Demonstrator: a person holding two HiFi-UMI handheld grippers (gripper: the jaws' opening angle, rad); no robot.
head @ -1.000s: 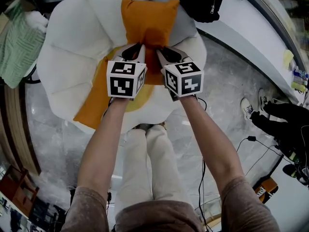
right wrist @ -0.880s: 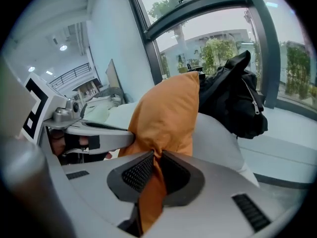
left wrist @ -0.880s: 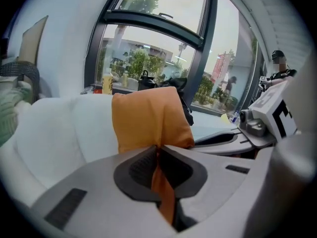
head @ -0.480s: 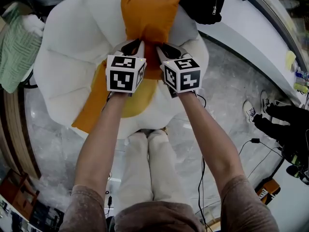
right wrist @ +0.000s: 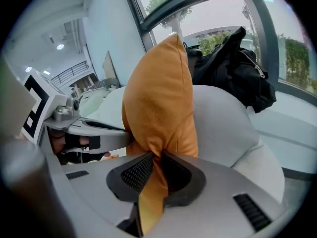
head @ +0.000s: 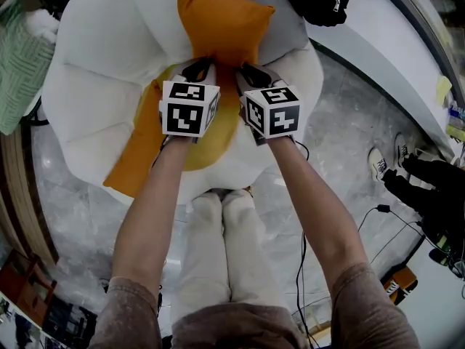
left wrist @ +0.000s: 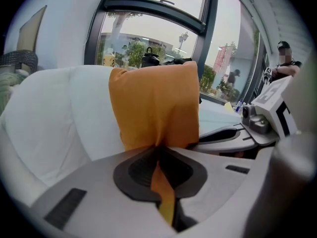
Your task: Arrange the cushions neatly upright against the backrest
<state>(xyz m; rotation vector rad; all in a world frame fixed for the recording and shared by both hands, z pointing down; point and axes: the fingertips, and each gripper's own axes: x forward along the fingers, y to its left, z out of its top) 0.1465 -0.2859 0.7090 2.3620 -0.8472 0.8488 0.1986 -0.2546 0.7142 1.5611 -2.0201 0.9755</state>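
The cushion at top centre is pinched by left gripper and right gripper (both clamped on its fabric) to be stood against the backrest.

The cushion is orange, the chair white, the floor grey marbled.

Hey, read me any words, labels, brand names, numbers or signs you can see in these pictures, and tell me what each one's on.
No text here can be read.
On the two black-and-white marker cubes: square code patterns only, no letters or numbers.
On the red banner outside the window, left gripper view: print too small and blurred to read.
On the orange fabric cushion: no label showing.
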